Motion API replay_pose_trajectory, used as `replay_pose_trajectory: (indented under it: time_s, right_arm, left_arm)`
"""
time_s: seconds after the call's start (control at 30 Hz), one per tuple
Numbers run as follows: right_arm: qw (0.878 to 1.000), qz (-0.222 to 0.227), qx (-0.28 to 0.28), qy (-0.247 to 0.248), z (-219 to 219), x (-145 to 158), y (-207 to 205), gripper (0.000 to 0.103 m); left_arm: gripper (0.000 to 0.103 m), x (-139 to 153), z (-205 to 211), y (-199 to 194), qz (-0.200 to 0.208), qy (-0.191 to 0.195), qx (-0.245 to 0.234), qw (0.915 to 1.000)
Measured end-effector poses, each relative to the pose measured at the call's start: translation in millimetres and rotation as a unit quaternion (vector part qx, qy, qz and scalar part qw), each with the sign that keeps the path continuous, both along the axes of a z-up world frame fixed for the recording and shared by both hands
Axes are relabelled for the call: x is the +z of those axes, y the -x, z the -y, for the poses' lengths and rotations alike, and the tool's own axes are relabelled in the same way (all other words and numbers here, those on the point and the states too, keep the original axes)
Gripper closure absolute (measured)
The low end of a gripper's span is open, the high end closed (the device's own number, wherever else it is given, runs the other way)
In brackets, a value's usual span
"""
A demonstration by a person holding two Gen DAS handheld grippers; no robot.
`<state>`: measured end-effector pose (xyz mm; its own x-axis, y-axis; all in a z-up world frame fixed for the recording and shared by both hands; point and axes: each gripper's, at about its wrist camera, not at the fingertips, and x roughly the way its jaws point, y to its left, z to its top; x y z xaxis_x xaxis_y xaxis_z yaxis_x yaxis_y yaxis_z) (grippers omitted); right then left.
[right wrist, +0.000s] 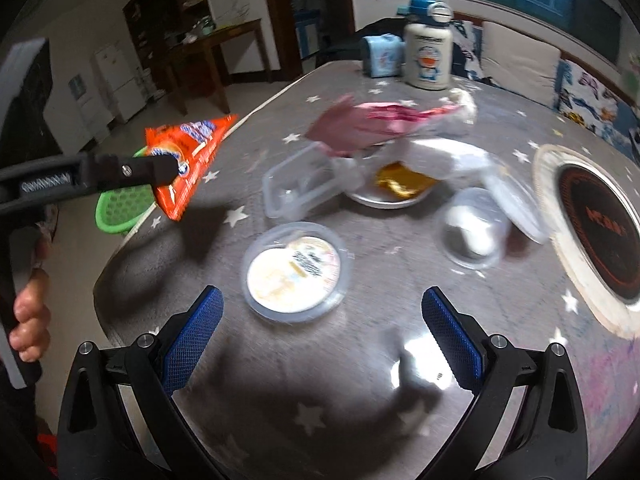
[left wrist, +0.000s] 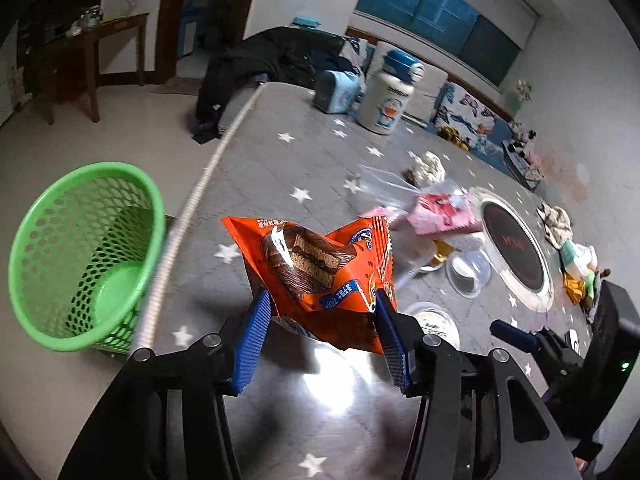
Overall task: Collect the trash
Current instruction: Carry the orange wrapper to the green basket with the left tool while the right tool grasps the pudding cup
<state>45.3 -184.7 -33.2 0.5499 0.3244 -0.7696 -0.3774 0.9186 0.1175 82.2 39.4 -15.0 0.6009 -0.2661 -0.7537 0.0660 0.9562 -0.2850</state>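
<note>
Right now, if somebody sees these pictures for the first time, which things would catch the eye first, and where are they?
The bright orange snack wrapper stands out most, pinched in the left gripper above the grey star-patterned table. Next comes the green basket on the floor beside the table's left edge. In the right wrist view, the open right gripper hovers near a round lidded plastic cup, with clear containers and a pink wrapper scattered behind.

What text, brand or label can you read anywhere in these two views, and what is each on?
Nothing reads cleanly.
Orange snack wrapper held in the left gripper: blue band of Chinese characters, too small to read.
Induction cooktop: red lettering, blurred.
White bottle: cartoon cat picture, small print above it illegible.
Round lidded cup: dark print on the lid, blurred.
Left gripper arm in the right wrist view: embossed brand word, not legible.
</note>
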Motion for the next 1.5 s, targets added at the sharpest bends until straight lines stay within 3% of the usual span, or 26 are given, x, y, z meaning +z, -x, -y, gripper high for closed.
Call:
replay_pose_trajectory:
  time_s: [0.4,0.77,1.17,1.5]
  right_arm:
    - [0.999,-0.010,0.014,0.029,-34,-16,-19,0.013]
    - [0.999,-0.014,0.009,0.050,-45,-20,-26,0.033]
    - [0.999,-0.005,0.022,0.044,-60,-6,-25,0.033]
    - [0.998,0.005,0.063,0.028,-103,15,-35,0.033]
  left_arm:
    - [0.052,0,-38,3,0.000,0.001,0.030,0.9995]
    - [0.052,-5,-55,4,-0.003,0.002,0.043,0.9991]
    - [0.052,-11,-87,4,-0.005,-0.003,0.071,0.9974]
    - [0.052,-15,-120,3,0.000,-0.053,0.114,0.9921]
